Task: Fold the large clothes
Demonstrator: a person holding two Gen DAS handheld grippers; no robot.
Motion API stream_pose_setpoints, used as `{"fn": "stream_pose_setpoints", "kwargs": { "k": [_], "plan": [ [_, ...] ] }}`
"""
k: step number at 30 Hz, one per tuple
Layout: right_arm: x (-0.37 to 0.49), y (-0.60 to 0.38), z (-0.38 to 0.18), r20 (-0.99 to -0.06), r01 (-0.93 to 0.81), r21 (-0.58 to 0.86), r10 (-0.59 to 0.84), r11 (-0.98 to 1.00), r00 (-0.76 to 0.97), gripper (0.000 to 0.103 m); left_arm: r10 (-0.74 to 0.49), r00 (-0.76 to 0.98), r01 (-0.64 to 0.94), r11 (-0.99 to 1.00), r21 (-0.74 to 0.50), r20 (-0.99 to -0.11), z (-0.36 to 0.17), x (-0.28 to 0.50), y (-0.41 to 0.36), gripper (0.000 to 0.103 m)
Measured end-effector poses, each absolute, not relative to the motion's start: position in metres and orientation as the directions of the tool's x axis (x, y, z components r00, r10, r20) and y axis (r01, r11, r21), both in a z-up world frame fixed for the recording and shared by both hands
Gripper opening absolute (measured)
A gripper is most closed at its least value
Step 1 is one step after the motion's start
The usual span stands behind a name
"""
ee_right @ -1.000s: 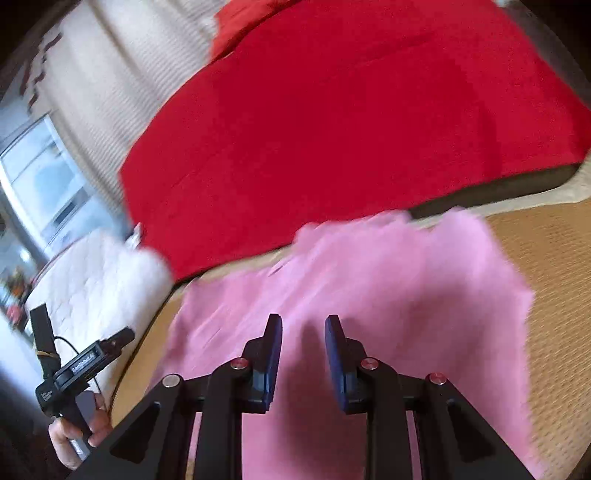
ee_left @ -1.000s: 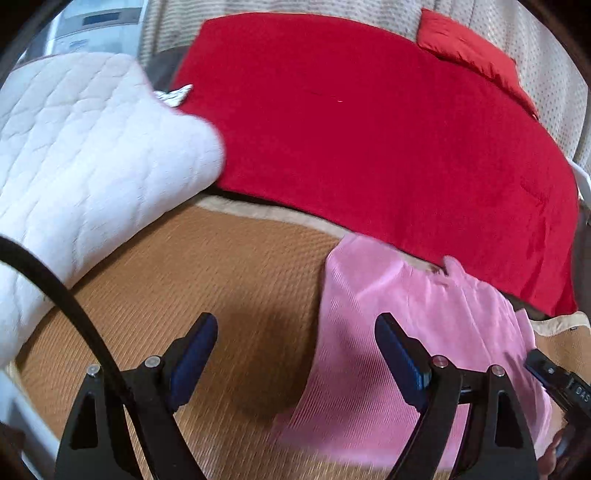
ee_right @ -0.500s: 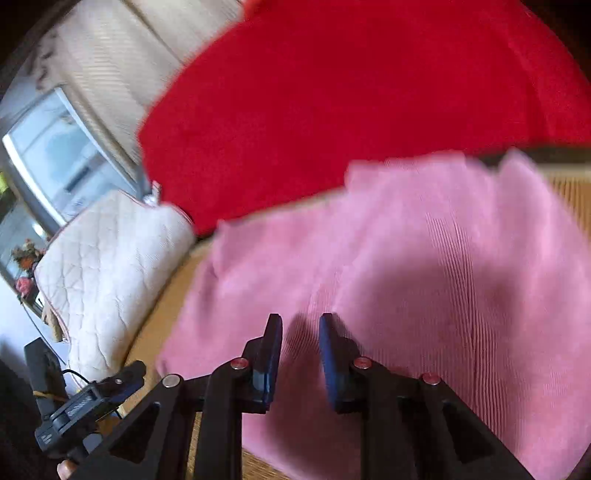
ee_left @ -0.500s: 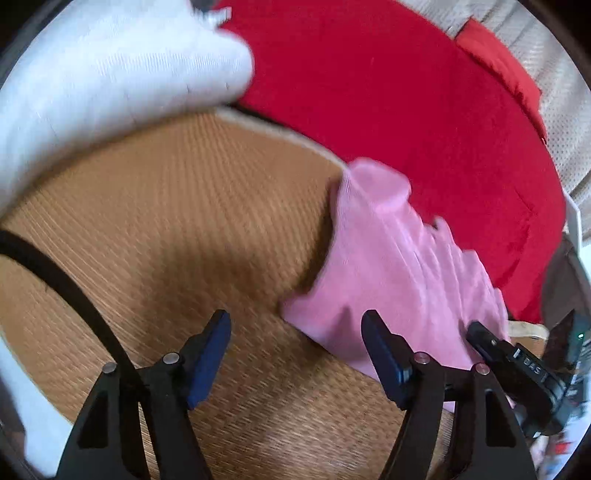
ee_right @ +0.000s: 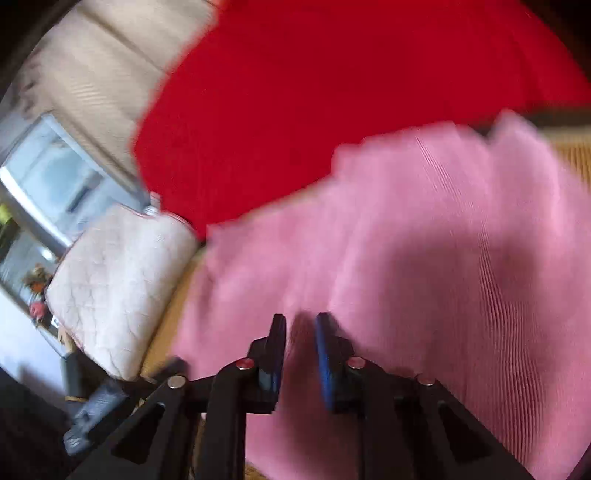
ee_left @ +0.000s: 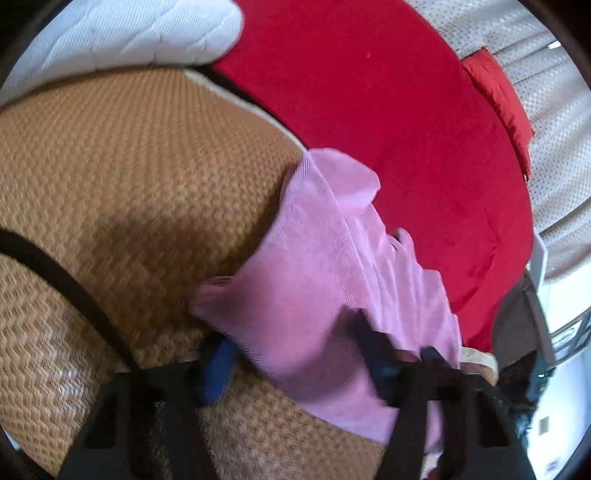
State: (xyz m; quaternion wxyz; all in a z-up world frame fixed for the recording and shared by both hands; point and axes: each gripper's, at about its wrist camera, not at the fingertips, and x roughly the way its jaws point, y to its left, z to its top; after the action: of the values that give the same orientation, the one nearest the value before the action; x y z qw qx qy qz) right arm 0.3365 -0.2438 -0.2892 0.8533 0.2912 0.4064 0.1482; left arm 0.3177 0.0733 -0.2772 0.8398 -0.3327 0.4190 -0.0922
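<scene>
A pink ribbed garment (ee_left: 332, 280) lies on a woven straw mat (ee_left: 122, 177); it also fills the right wrist view (ee_right: 424, 258). My left gripper (ee_left: 295, 354) is open, its jaws wide apart and straddling the garment's near-left corner, with the left pad partly under the cloth edge. My right gripper (ee_right: 301, 354) has its jaws close together with a narrow gap, low over the garment's near edge. Motion blur hides whether cloth sits between its pads.
A red blanket (ee_left: 388, 110) covers the bed behind the mat, with a red pillow (ee_left: 498, 96) at the far end. A white quilted cushion (ee_left: 140, 29) lies at the mat's left edge, also in the right wrist view (ee_right: 118, 280). Curtains hang behind.
My left gripper has swung right and down onto the garment's near-left corner. My right gripper has moved lower and closer over the pink cloth, its jaws staying narrow.
</scene>
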Motion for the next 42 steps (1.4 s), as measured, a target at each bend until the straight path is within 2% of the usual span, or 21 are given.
{"fn": "stream_pose_setpoints", "kwargs": {
  "k": [4,6,8,9,11,12,13,14,17,21,24,30,36,42],
  "plan": [
    [0.337,-0.246,-0.292,-0.6,-0.031,0.634,0.518,0.772,0.61,0.003,-0.409,0.652,-0.112,0.781,-0.615,-0.638,-0.279,0.327,0.062,0.045],
    [0.335,-0.243,-0.291,-0.604,-0.055,0.606,0.504,0.793,0.618,0.003,-0.41,0.654,-0.115,0.776,-0.62,-0.635,-0.281,0.332,0.06,0.053],
    [0.332,-0.241,-0.292,-0.601,-0.07,0.594,0.5,0.801,0.624,0.003,-0.422,0.654,-0.115,0.764,-0.634,-0.628,-0.284,0.337,0.058,0.07],
    [0.331,-0.241,-0.292,-0.597,-0.078,0.591,0.501,0.803,0.627,0.003,-0.424,0.656,-0.117,0.76,-0.639,-0.625,-0.285,0.339,0.056,0.07],
    [0.331,-0.24,-0.291,-0.594,-0.082,0.593,0.504,0.801,0.627,0.003,-0.423,0.659,-0.111,0.764,-0.636,-0.622,-0.287,0.345,0.052,0.069],
    [0.33,-0.24,-0.291,-0.595,-0.089,0.588,0.504,0.804,0.626,0.003,-0.417,0.662,-0.105,0.771,-0.628,-0.623,-0.288,0.348,0.049,0.063],
    [0.33,-0.241,-0.29,-0.595,-0.094,0.584,0.504,0.806,0.626,0.003,-0.4,0.667,-0.104,0.785,-0.611,-0.628,-0.288,0.351,0.046,0.043],
    [0.329,-0.241,-0.29,-0.595,-0.1,0.581,0.504,0.808,0.626,0.003,-0.388,0.67,-0.1,0.798,-0.594,-0.633,-0.289,0.354,0.042,0.035],
    [0.327,-0.242,-0.285,-0.596,-0.111,0.587,0.521,0.802,0.611,0.003,-0.378,0.687,-0.086,0.806,-0.586,-0.621,-0.287,0.359,0.033,0.029],
    [0.312,-0.254,-0.266,-0.554,-0.125,0.567,0.489,0.814,0.673,0.009,-0.356,0.711,-0.061,0.828,-0.558,-0.606,-0.278,0.359,0.026,0.026],
    [0.317,-0.262,-0.277,-0.601,-0.078,0.544,0.453,0.835,0.659,0.008,-0.339,0.717,-0.061,0.84,-0.54,-0.609,-0.275,0.361,0.023,0.024],
    [0.326,-0.275,-0.297,-0.586,-0.041,0.664,0.554,0.746,0.591,0.008,-0.346,0.729,-0.045,0.837,-0.545,-0.591,-0.27,0.353,0.031,0.022],
    [0.324,-0.261,-0.302,-0.601,-0.046,0.673,0.583,0.738,0.547,0.008,-0.333,0.761,-0.021,0.846,-0.533,-0.557,-0.256,0.325,0.048,0.02],
    [0.323,-0.242,-0.303,-0.639,-0.066,0.674,0.626,0.736,0.448,0.008,-0.337,0.746,-0.024,0.848,-0.529,-0.574,-0.261,0.312,0.069,0.023]
  ]
}}
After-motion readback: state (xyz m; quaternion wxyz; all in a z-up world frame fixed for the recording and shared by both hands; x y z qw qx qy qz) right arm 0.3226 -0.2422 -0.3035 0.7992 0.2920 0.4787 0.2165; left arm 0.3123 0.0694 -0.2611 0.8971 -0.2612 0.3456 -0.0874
